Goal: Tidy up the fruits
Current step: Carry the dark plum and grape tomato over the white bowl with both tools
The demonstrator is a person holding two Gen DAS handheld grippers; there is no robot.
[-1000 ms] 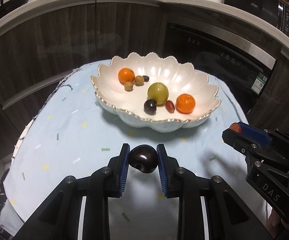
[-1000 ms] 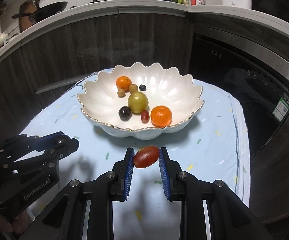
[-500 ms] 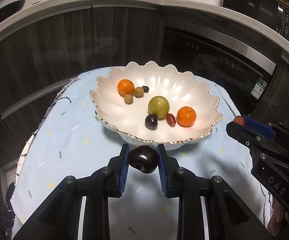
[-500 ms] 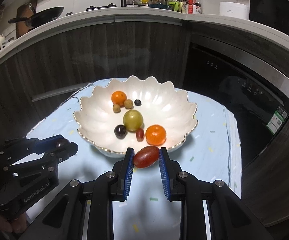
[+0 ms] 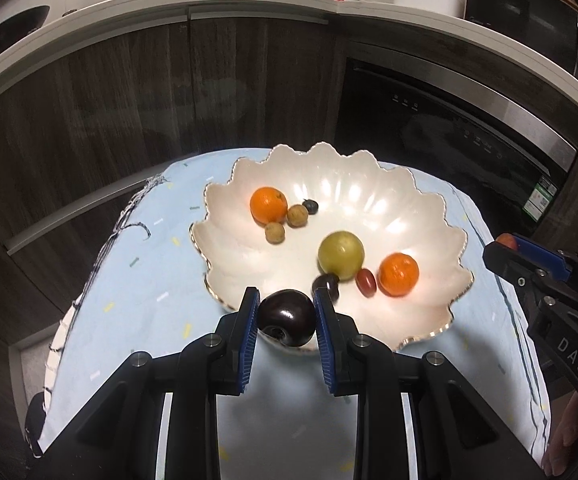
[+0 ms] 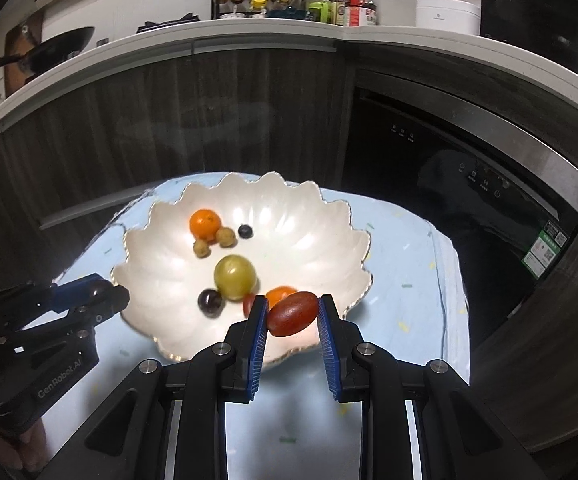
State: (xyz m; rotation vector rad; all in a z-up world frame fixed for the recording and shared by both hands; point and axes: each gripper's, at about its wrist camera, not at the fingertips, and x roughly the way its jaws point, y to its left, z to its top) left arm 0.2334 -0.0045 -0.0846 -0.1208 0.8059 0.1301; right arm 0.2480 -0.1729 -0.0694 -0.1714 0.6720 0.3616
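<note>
Both tongs moved over bowl rim, left tongs gripping one plum, right tongs one red fruit

Pale blue confetti-print tablecloth across frame centre. Dark wood-grain cabinet fronts behind. Black built-in oven at right. White countertop along top, bottles and jars, white round cooker, black wok upper left.
</note>
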